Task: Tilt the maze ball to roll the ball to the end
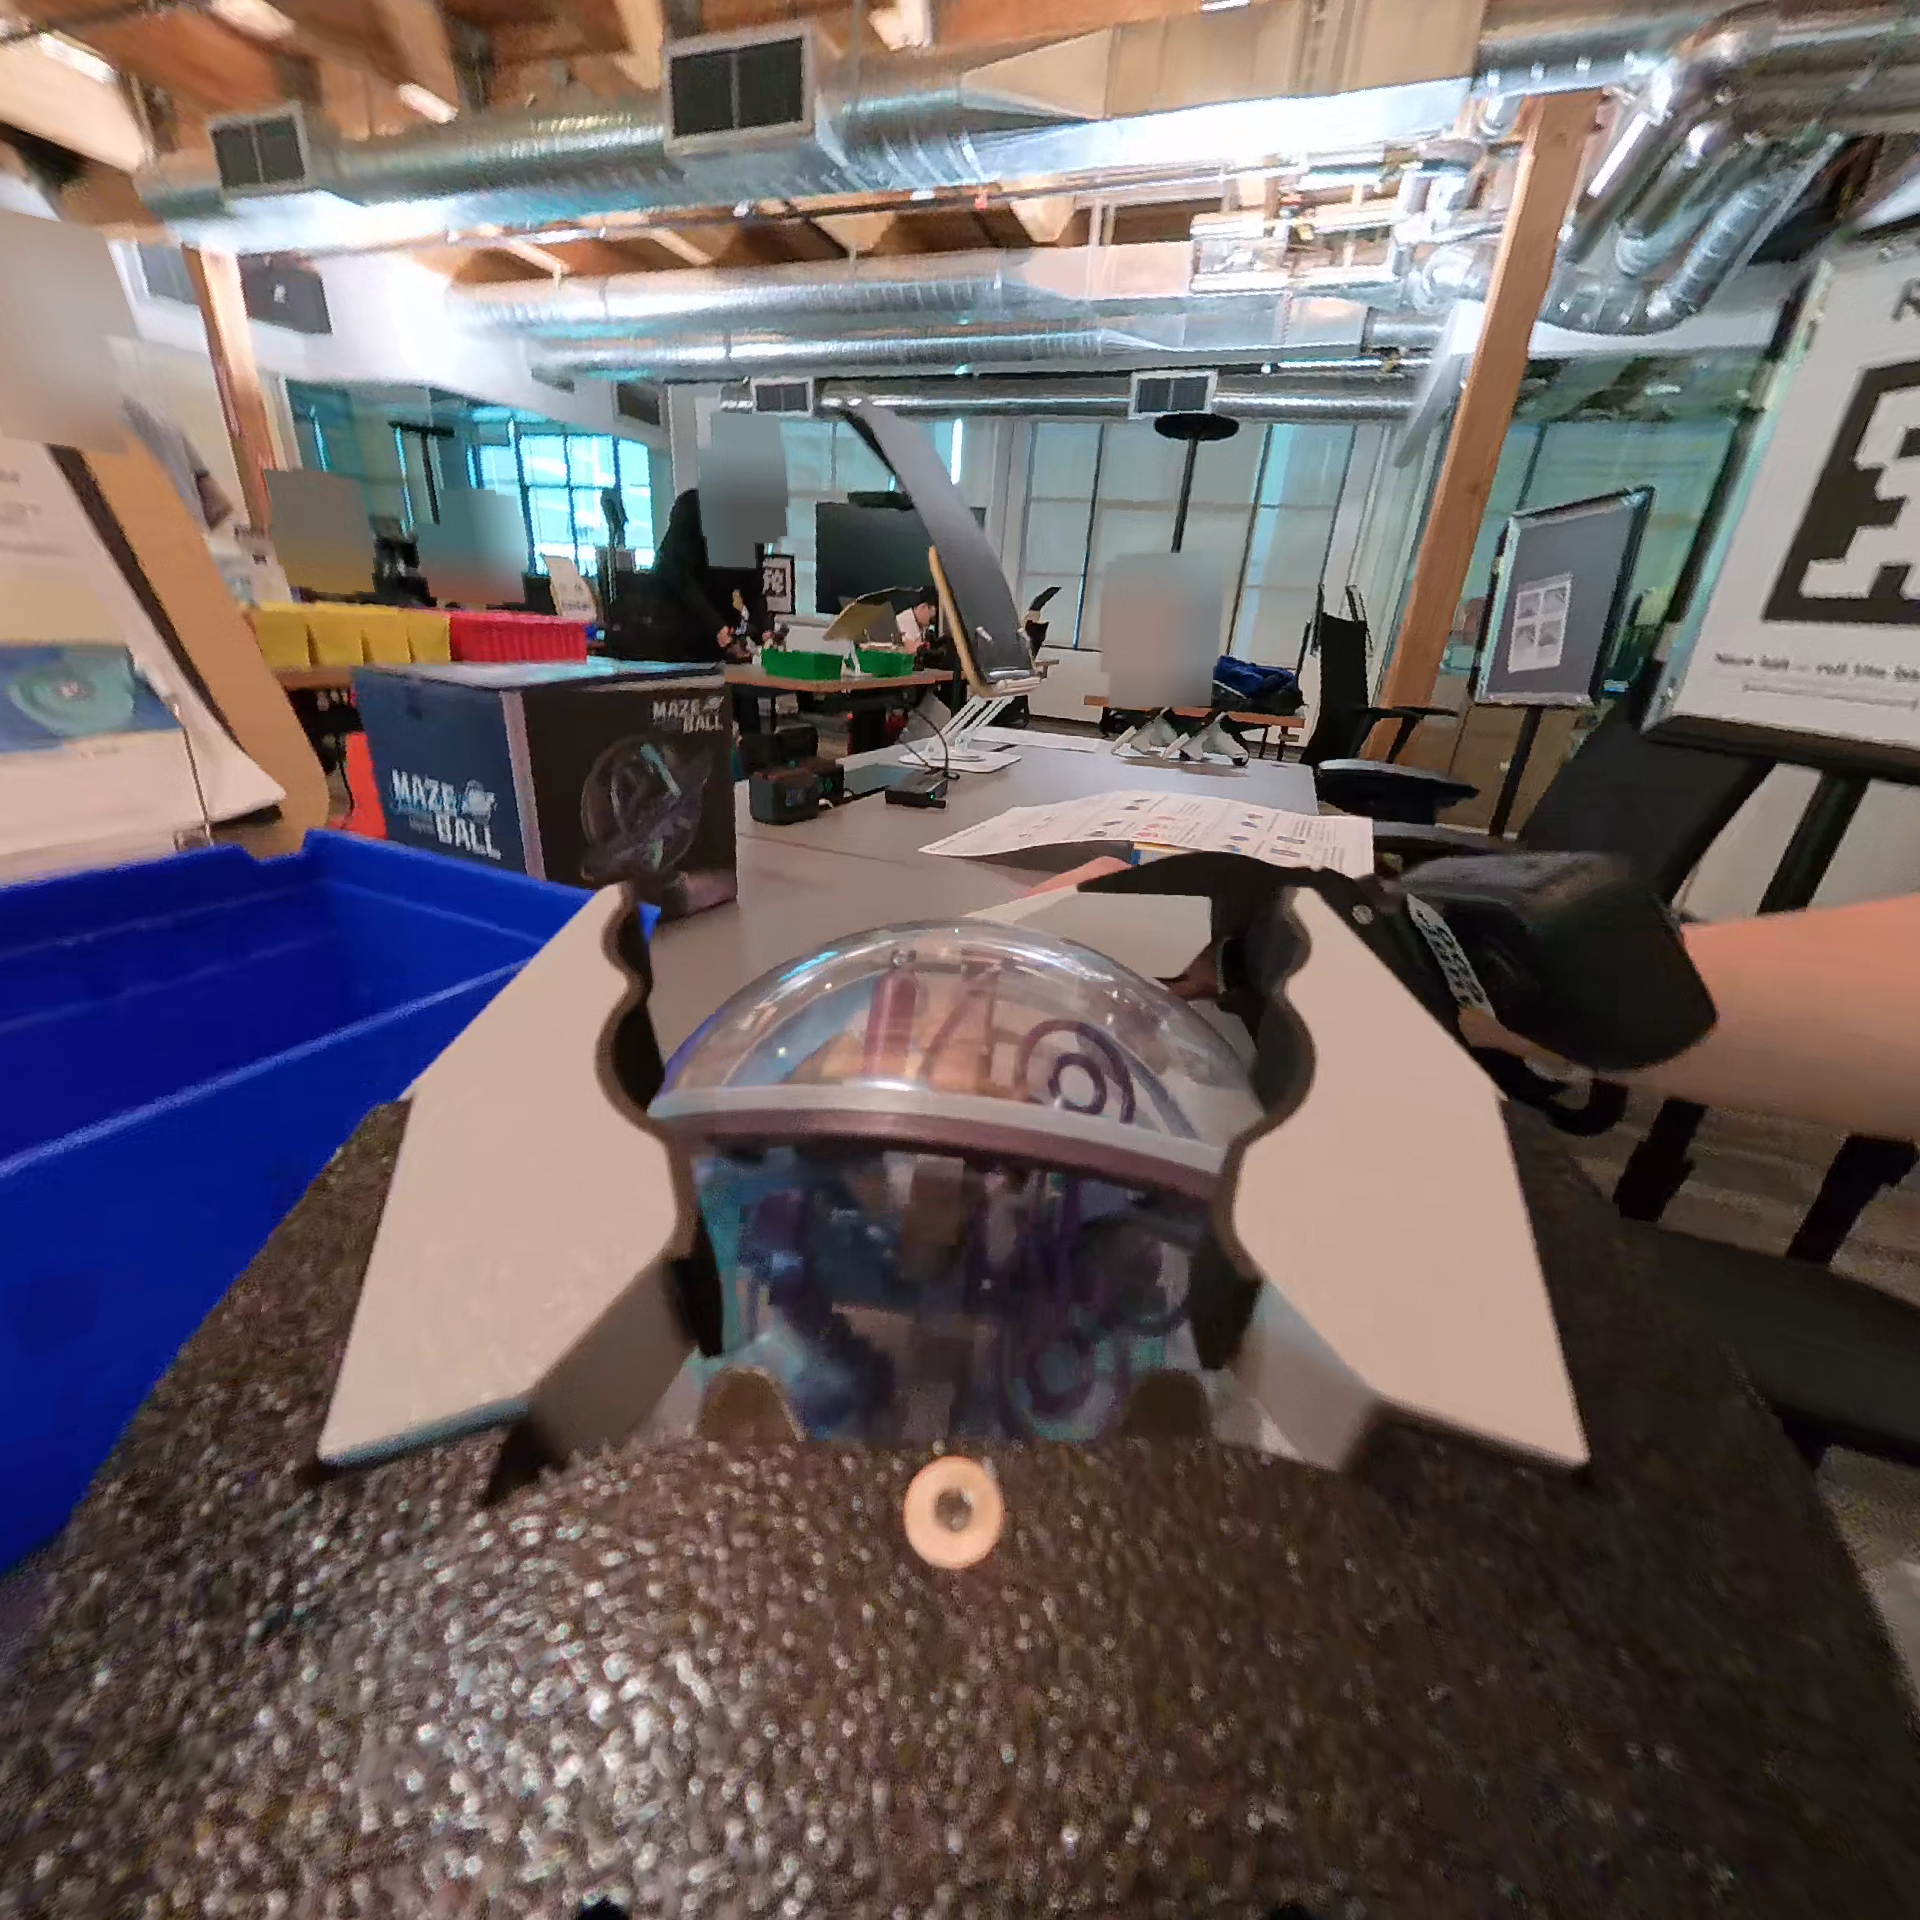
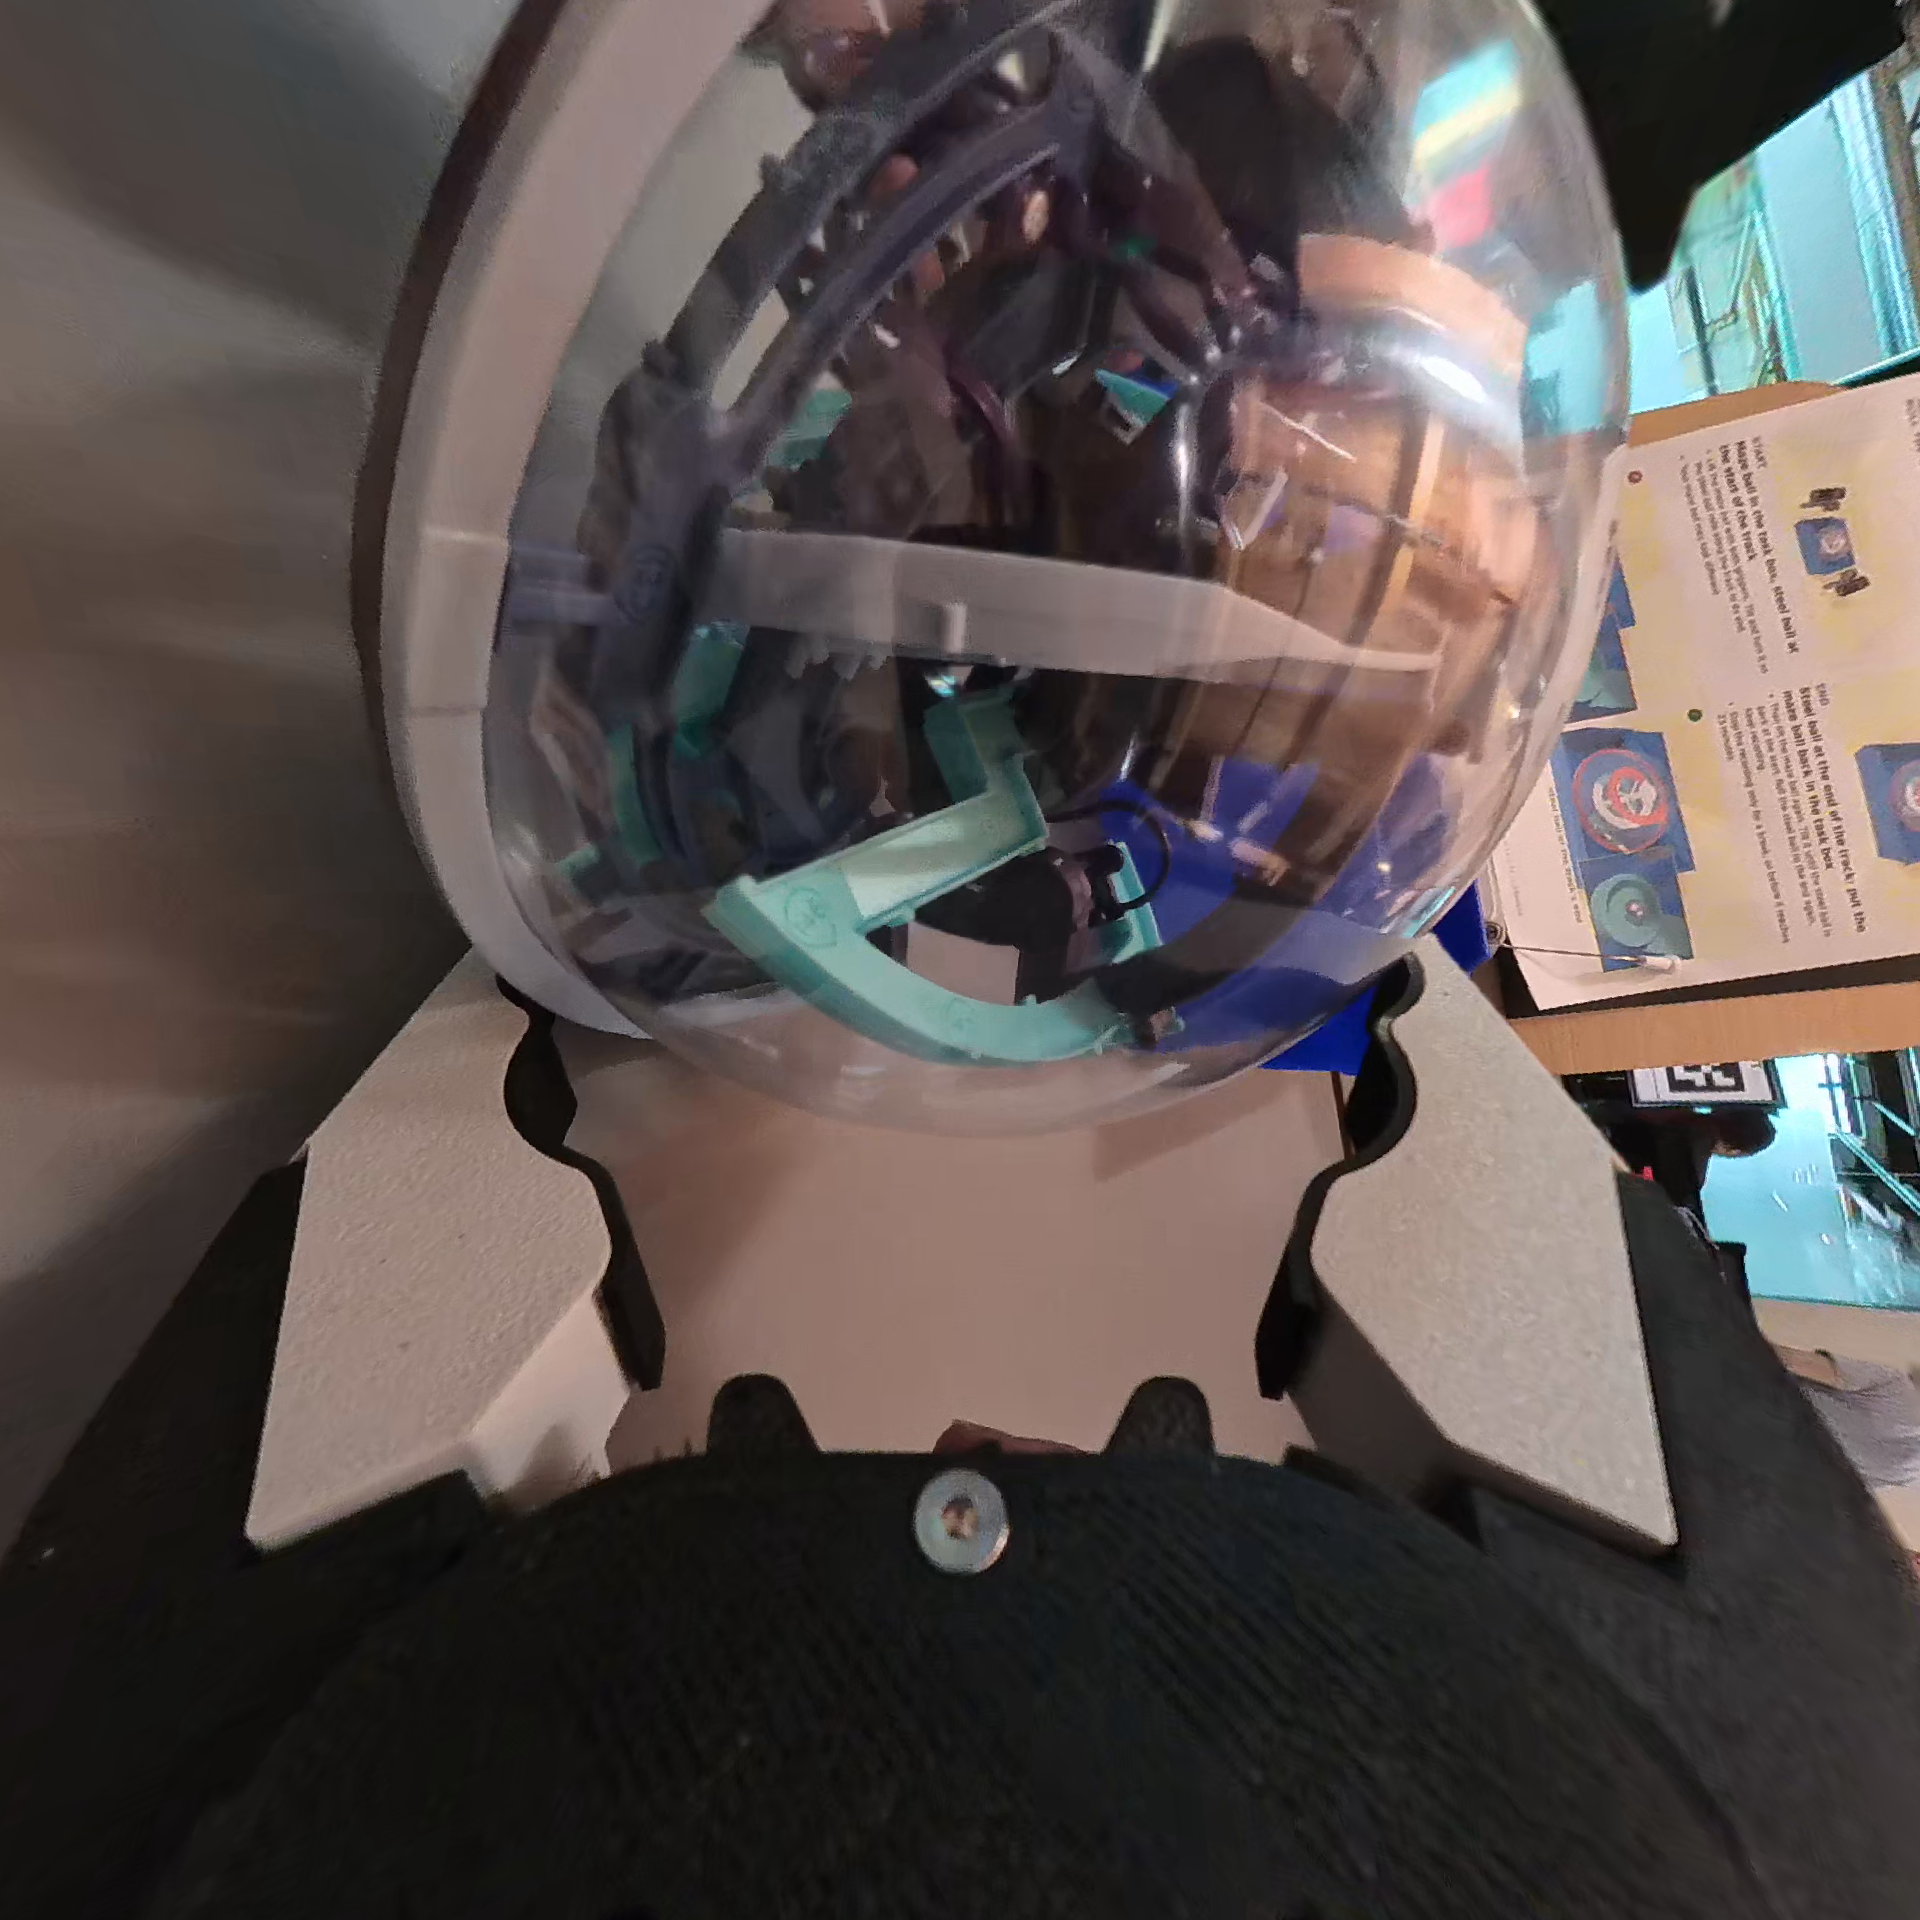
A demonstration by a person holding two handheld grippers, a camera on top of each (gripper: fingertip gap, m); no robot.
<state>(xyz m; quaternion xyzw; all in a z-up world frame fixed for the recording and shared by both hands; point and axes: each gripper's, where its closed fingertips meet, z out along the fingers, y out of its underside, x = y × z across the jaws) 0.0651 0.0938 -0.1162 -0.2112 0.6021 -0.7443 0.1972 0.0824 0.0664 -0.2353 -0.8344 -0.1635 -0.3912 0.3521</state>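
Between the pale grey fingers of our left tool [image 1: 951, 1132] sits the clear plastic maze ball [image 1: 951, 1132], a transparent sphere with a grey band round its middle and purple and teal tracks inside; the fingers press its two sides, so this tool is clamped on the sphere. We cannot make out the small steel ball within the tracks.

From the right wrist view, the same sphere [image 2: 1039, 582] fills the upper frame, its curved shell resting against the tips of our right tool [image 2: 961, 1039]. Those fingers stand wide apart with the shell at their ends rather than between them, so we cannot tell whether this tool grips it. In the left wrist view the right tool [image 1: 1236, 935] shows at the sphere's far right side, held by a hand [image 1: 1766, 1008].

Just left of the left tool lies a bright blue plastic bin [image 1: 208, 1039]. Beyond it, on the grey desk [image 1: 831, 862], stands a dark blue printed cardboard box [image 1: 551, 779], and a white instruction sheet [image 1: 1153, 831] lies farther right.
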